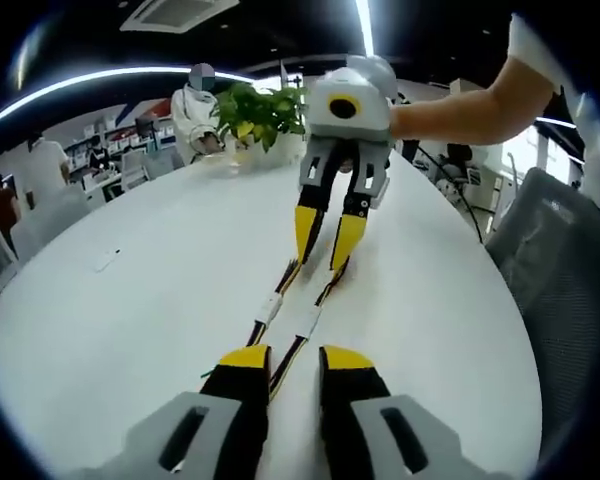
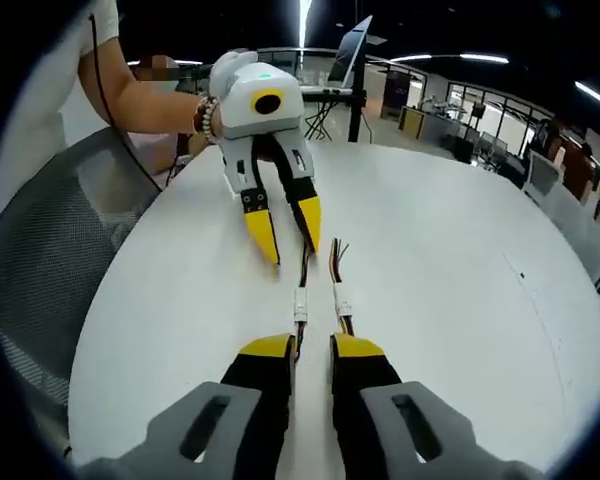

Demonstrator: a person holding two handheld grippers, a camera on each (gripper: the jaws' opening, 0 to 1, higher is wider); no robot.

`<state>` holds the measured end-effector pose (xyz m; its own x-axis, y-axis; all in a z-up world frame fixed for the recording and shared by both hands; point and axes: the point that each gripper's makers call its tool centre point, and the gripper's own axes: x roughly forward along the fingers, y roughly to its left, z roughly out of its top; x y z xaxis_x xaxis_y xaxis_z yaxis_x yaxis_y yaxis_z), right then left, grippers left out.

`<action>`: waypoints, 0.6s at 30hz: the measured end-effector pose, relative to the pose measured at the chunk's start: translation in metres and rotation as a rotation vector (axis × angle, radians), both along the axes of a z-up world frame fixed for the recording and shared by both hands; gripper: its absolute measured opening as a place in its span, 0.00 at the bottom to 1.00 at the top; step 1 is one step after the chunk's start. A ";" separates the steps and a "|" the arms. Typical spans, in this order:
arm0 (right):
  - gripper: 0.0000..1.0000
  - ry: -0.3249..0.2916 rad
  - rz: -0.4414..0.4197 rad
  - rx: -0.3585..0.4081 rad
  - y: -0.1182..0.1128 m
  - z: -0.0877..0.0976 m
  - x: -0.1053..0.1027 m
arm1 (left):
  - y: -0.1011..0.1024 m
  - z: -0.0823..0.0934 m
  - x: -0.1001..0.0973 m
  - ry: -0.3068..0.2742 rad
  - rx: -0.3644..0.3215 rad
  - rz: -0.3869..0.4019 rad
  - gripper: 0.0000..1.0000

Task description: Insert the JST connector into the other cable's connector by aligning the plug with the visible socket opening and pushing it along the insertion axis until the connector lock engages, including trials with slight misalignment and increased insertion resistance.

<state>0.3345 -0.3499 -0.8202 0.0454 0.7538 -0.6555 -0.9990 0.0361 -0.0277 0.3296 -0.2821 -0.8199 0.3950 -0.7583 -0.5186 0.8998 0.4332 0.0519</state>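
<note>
Two cables lie side by side on the white table [image 1: 130,300], parallel and just apart, each with a small white connector partway along its length. In the left gripper view they are the left cable [image 1: 270,310] and the right cable [image 1: 308,322]; in the right gripper view the same pair appears as one connector [image 2: 301,303] and the other connector [image 2: 341,296], with loose coloured wire ends fanning out beyond them. The wires look thin and multi-coloured; the connector bodies are pale and blocky. Which is plug and which is socket cannot be told.

The left gripper [image 1: 293,358] sits low over the near cable ends, jaws parted, gripping nothing visible. The right gripper [image 2: 312,346] faces it from the opposite end, jaws likewise parted around the cables. This opposed placement likely sets each gripper to take one cable and push along a shared axis. No mating has begun.

A potted plant [image 1: 260,115] and a mesh chair [image 2: 50,250] stand beyond.
</note>
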 end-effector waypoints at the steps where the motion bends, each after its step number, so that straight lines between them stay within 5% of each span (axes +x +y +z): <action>1: 0.16 0.003 -0.012 0.008 -0.001 0.003 0.000 | 0.001 0.002 -0.001 -0.003 0.001 0.003 0.13; 18: 0.26 -0.071 -0.185 0.060 -0.013 0.057 -0.008 | 0.024 0.052 -0.012 -0.053 -0.033 0.099 0.18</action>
